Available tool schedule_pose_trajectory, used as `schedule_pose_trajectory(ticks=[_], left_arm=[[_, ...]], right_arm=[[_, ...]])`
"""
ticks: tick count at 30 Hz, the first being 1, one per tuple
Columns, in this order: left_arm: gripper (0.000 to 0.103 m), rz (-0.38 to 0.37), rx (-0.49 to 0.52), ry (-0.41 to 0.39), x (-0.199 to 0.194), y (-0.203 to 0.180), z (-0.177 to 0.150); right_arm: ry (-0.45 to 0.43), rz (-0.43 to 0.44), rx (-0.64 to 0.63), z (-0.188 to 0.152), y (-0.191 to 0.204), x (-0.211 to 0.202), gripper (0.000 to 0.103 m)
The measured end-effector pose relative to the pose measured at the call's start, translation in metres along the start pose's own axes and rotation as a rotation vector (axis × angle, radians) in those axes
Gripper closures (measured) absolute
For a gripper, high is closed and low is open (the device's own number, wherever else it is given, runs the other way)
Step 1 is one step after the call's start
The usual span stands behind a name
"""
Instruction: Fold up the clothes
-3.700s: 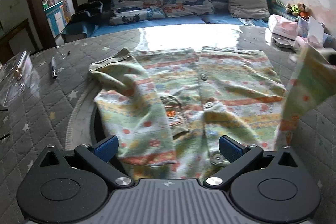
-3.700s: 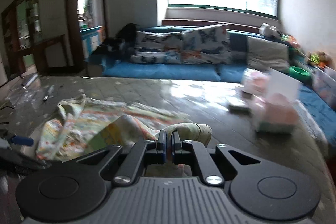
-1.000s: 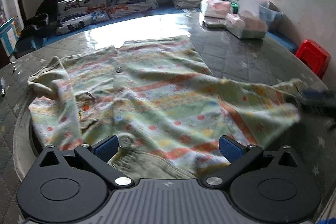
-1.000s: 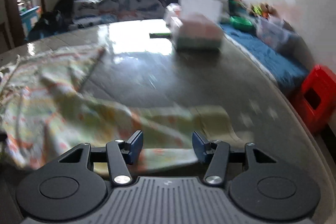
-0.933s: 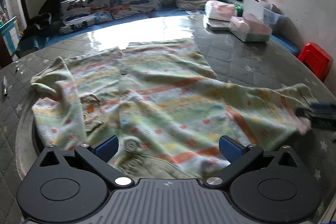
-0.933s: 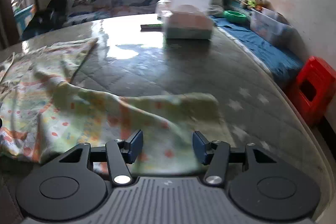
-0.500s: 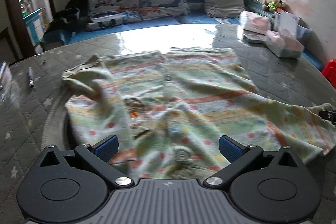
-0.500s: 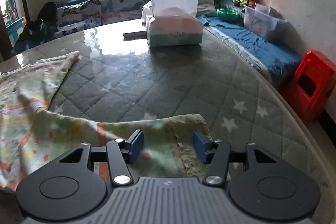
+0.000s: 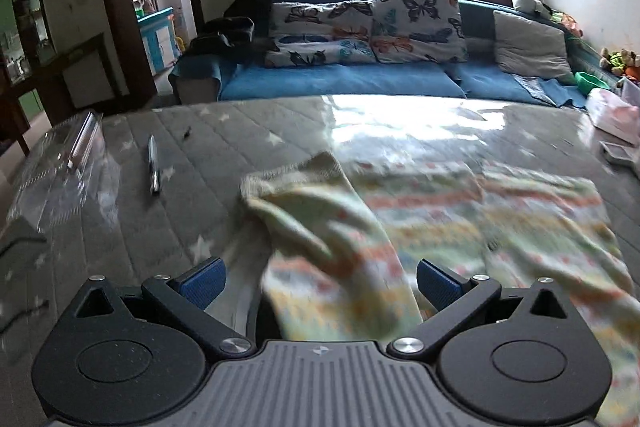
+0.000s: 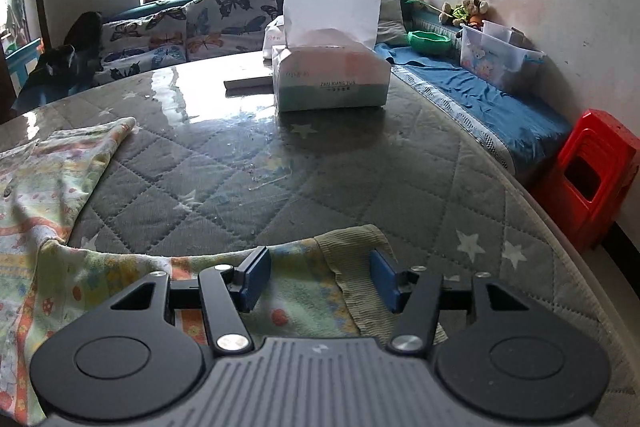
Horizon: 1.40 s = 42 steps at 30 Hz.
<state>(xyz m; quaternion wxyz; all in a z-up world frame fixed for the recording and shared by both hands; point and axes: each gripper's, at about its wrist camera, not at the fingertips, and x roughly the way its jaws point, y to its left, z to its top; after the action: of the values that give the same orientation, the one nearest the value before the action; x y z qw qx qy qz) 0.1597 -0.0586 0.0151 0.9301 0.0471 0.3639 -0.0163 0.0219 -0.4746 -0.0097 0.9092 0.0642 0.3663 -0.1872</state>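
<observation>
A pastel patterned shirt lies spread on the grey quilted table. Its left sleeve is folded over the body. My left gripper hovers just above that sleeve, open wide, nothing pinched. In the right wrist view the other sleeve stretches out to the right, and its ribbed cuff lies flat on the table. My right gripper straddles that cuff. Its jaws are opening, and the blue pads stand clear of the cloth on both sides.
A pen and a clear plastic box lie on the table's left. A tissue box stands at the far right of it. A red stool sits beyond the table's right edge, and a blue sofa with pillows behind.
The left gripper has swung left across the shirt and now sits over the folded left sleeve. The right sleeve has settled flat, its cuff between the right jaws, which stand slightly wider.
</observation>
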Motion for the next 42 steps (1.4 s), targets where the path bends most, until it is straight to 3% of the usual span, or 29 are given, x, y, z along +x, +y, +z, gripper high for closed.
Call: schedule_pose_trajectory(ticks=[14,19,22,23,25,32,42], left_arm=[[0.015,0.091,0.001,0.056,0.098,-0.014,0.049],[0.037,0.084,-0.008,0.083,0.111,-0.002,0.046],[0.059,0.055,-0.023,0.071,0.106,0.011,0.045],[0.062,0.040,-0.037,0.071,0.103,0.015,0.046],[0.080,0.021,-0.064,0.067,0.097,0.025,0.046],[0.089,-0.002,-0.161,0.030,0.070,0.064,0.044],[0.091,0.026,-0.316,-0.084,-0.018,0.148,0.014]], right_arm=[[-0.009,0.007,0.006,0.000,0.000,0.000,0.040],[-0.010,0.008,0.007,0.000,-0.001,0.000,0.039],[-0.009,0.007,0.006,0.000,0.000,0.000,0.039],[-0.009,0.007,0.006,0.001,0.000,0.000,0.039],[-0.008,0.006,0.006,0.001,0.000,0.000,0.038],[-0.006,0.006,0.000,0.001,0.000,0.000,0.038],[-0.011,0.003,-0.007,0.000,0.001,0.001,0.036]])
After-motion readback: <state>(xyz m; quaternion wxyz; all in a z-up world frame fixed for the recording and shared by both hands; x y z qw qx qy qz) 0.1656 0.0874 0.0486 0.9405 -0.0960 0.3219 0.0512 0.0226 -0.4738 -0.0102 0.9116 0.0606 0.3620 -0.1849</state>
